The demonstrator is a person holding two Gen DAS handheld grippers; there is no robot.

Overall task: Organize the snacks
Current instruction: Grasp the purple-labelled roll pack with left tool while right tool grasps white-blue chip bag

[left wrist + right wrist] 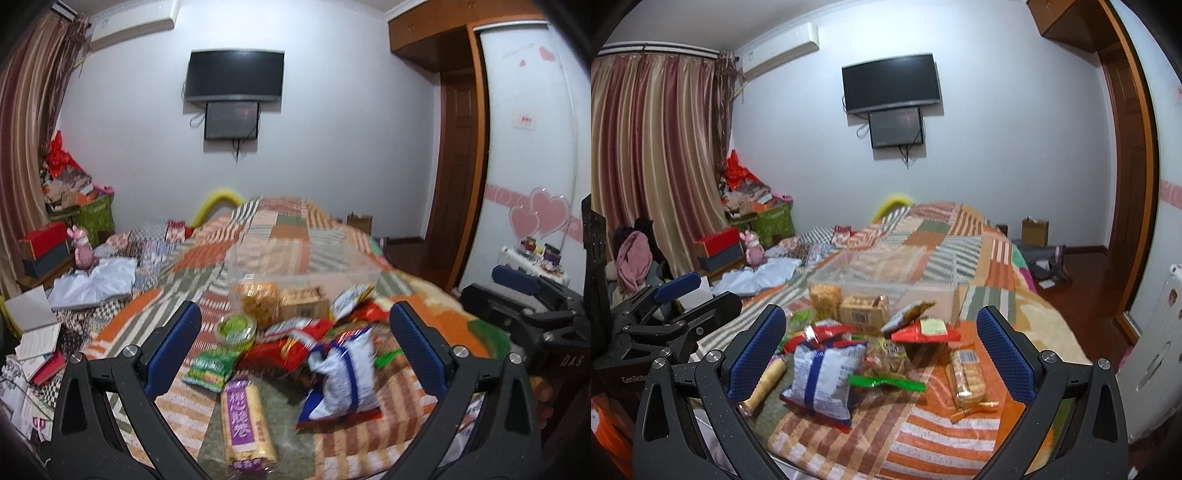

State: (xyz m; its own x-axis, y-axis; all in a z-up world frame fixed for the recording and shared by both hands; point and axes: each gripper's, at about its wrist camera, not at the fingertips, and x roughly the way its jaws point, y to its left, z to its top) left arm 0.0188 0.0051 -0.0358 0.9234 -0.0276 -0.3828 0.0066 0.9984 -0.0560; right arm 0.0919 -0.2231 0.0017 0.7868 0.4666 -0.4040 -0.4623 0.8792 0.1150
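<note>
A pile of snack packs lies on the bed's patchwork blanket (pixel 280 243). It holds a blue-white bag (pixel 343 380) (pixel 823 376), a purple-labelled cracker roll (pixel 247 424), a green cup (pixel 236 328), a small green pack (pixel 210 369), red bags (pixel 291 347) and a cracker sleeve (pixel 966 376). A clear plastic bin (pixel 886 273) (pixel 295 266) stands just behind the pile. My left gripper (pixel 295 339) is open and empty above the pile. My right gripper (pixel 881 347) is open and empty too.
Books and papers (pixel 37 332) lie on the bed's left side, with a white cloth (pixel 96 284). Boxes and a pink toy (pixel 83 247) stand by the curtain. A TV (pixel 236 75) hangs on the far wall. A wardrobe and door are at right.
</note>
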